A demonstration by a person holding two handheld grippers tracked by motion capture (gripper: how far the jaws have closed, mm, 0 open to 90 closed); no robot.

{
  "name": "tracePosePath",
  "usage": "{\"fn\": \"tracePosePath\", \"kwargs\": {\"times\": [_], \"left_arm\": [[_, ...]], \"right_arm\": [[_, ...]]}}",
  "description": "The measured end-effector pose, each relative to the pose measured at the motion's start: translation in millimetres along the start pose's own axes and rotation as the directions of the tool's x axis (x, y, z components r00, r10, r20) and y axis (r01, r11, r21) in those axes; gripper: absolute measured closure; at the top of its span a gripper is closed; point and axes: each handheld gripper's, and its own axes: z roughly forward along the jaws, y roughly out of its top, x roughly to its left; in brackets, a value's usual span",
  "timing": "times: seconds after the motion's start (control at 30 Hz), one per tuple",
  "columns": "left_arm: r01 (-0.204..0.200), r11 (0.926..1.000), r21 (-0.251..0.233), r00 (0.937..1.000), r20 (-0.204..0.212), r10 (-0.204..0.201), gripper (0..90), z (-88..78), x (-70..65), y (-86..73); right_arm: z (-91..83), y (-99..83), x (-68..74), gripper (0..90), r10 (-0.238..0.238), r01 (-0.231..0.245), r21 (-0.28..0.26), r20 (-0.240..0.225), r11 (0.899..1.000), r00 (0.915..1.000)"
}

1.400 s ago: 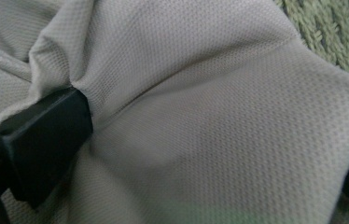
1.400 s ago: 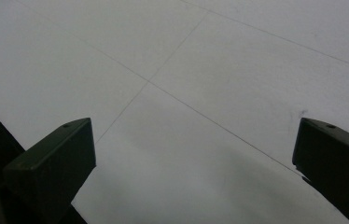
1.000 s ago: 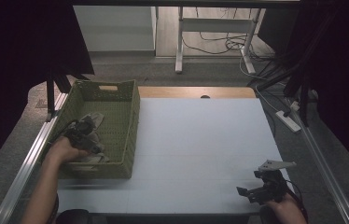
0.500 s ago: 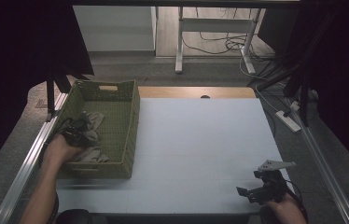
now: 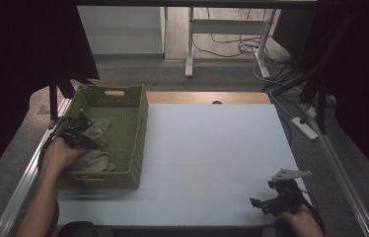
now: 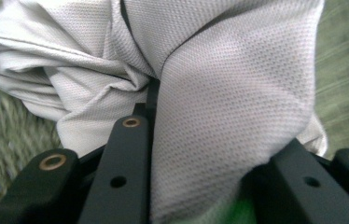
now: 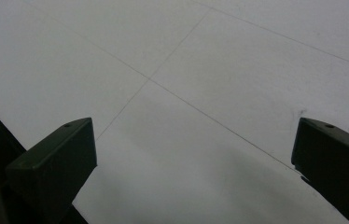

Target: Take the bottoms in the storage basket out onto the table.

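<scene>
Left gripper has just clamped onto the cloth in the basket, right gripper sits open, and I reckon that bunched fold could slip out mid-lift.

cloth: 1 | basket: 1 | claws: 2 | table: 1

A crumpled pale grey cloth of fine mesh weave lies bunched in the green woven basket at the table's left edge. One fold of it is drawn up, pinched tight, the rest trailing in creases below.
</scene>
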Motion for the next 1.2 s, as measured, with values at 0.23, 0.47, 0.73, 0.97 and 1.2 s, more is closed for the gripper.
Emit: {"fn": "tracePosePath", "kwargs": {"times": [0.23, 0.47, 0.73, 0.97, 1.2], "left_arm": [[-0.027, 0.9842, -0.175, 0.9982, 0.048, 0.036, 71.0, -23.9, -6.6, -1.4], [-0.058, 0.9572, -0.284, 0.9938, 0.075, 0.082, 71.0, -44.5, -16.9, 0.0], [-0.101, 0.9214, -0.375, 0.9858, 0.087, 0.143, 70.9, -64.7, -27.7, 6.4], [-0.114, 0.894, -0.433, 0.9799, 0.1, 0.173, 70.9, -82.2, -35.5, 10.8], [-0.128, 0.8661, -0.483, 0.9723, 0.111, 0.206, 71.0, -99.3, -42.3, 15.9]], "right_arm": [[-0.2, 0.1, -0.4, 0.5, 0.0, 0.0, 0.003, -0.002, 1.0, 1.0], [0.1, 0.0, -0.2, 0.5, 0.002, -0.002, 0.0, 0.0, 1.0, 1.0], [-0.2, -0.1, -0.3, 0.5, 0.003, -0.003, -0.003, 0.0, 1.0, 1.0], [-0.7, -0.1, -0.7, 0.5, 0.002, -0.002, -0.002, -0.001, 1.0, 1.0], [-1.2, -0.3, -0.4, 0.5, 0.005, -0.005, -0.009, 0.005, 1.0, 1.0]]}}
